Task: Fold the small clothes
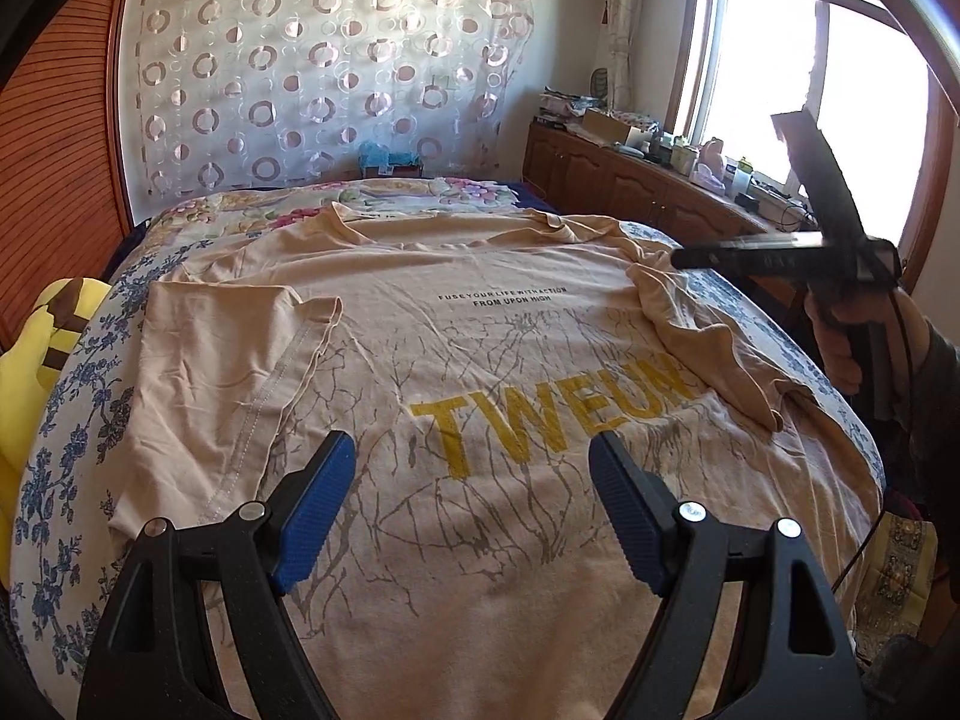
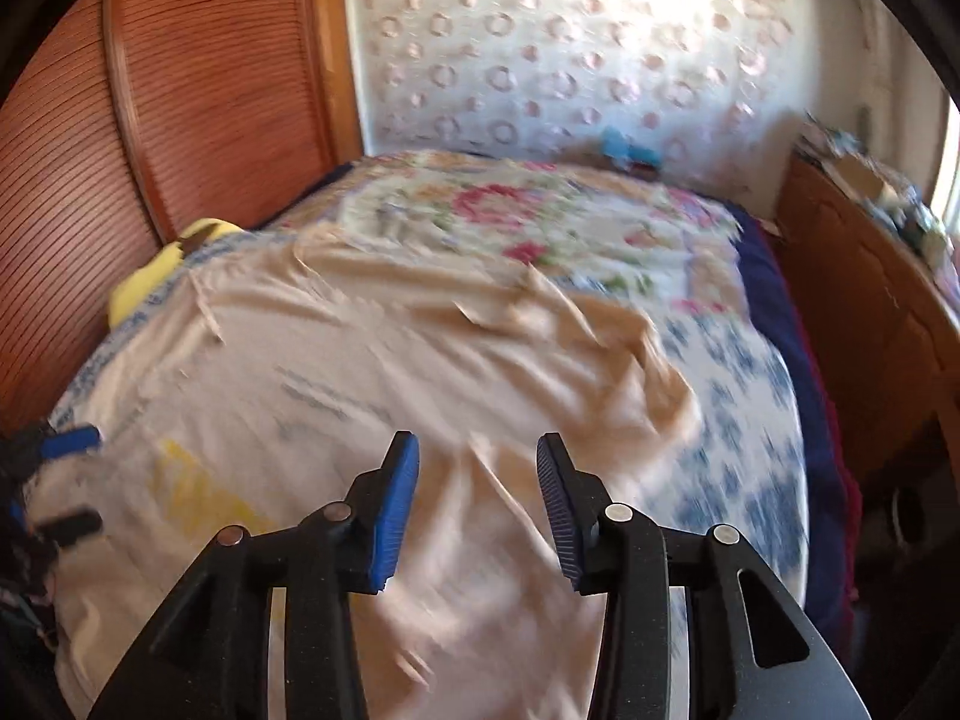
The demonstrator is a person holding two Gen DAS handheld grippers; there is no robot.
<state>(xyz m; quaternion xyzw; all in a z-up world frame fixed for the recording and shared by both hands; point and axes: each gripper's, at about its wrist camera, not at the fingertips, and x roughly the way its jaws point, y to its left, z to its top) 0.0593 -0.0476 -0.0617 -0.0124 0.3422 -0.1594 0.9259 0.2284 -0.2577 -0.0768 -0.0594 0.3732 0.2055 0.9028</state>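
Beige cotton T-shirt [image 1: 480,360], soft, light and limp, spread print-up across the bed [image 1: 720,300], both sleeves folded inward; best pinched at hem corners or shoulder seams; left gripper [image 1: 471,468] spread wide and empty, right gripper [image 2: 478,468] parted, nothing held.

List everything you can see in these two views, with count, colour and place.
T-shirt: one, beige, yellow lettering, spread flat on the bed, both sleeves folded inward.
Bedspread: one, white with blue flowers, under the T-shirt.
Floral quilt: one, pink and green, far end of the bed.
Plush toy: one, yellow, at the bed's left edge.
Cabinet: one, brown wood, cluttered top, below the window.
Curtain: one, white with circles, back wall.
Left gripper: blue pads, open over the T-shirt.
Right gripper: blue pads, open, empty.
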